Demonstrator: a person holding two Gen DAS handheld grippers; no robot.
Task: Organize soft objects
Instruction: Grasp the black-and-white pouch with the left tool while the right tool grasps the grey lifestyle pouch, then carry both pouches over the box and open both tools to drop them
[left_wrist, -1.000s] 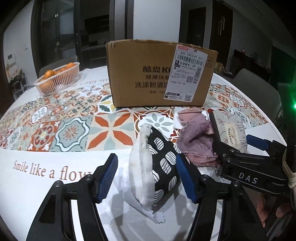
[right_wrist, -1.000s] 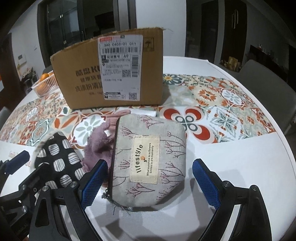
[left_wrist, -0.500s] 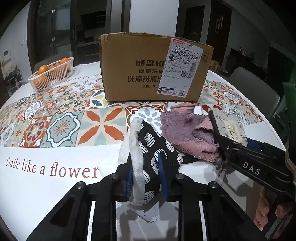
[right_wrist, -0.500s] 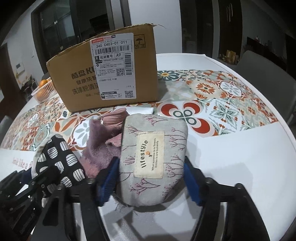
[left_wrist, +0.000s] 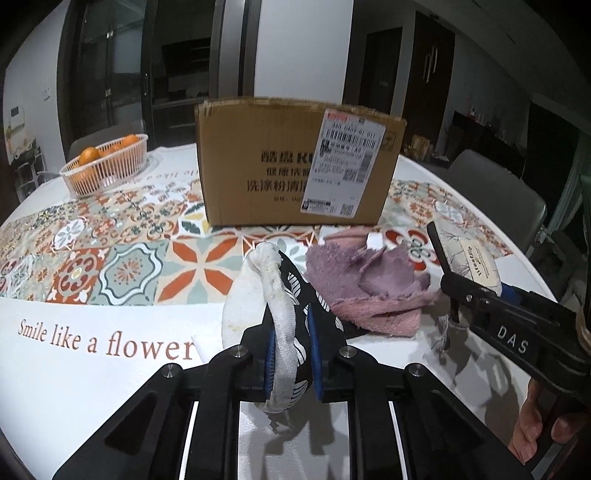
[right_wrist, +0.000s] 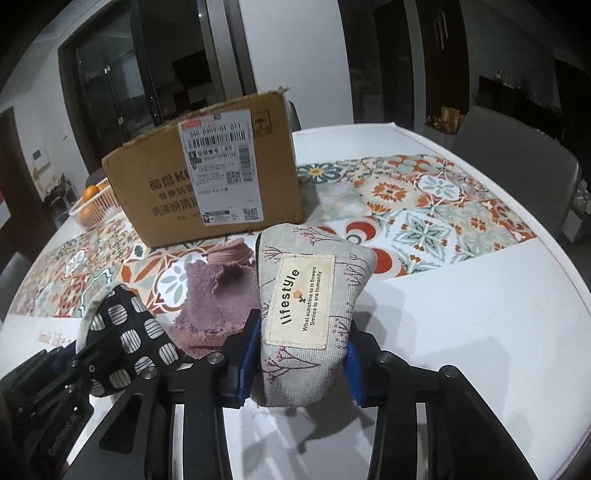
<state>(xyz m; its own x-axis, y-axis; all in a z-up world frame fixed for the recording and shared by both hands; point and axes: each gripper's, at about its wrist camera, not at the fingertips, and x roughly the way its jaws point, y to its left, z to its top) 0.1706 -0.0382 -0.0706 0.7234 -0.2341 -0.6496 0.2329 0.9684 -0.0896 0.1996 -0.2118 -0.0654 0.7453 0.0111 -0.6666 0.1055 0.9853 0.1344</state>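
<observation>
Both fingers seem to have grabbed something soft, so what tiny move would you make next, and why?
Probably lift both toward the cardboard box. The left gripper is shut on the black patterned mitt, the right gripper on the lifestyle pouch; the purple towel lies loose between them.

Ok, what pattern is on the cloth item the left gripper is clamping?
Black with white striped oval blotches and a white edge; clearest in the right wrist view.

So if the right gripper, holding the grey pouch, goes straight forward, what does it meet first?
Probably the brown cardboard box, which stands ahead, slightly left of centre. The grey "lifestyle" fabric pouch in the right gripper would touch it first. Depth is unclear, and it could pass the box's right edge.
</observation>
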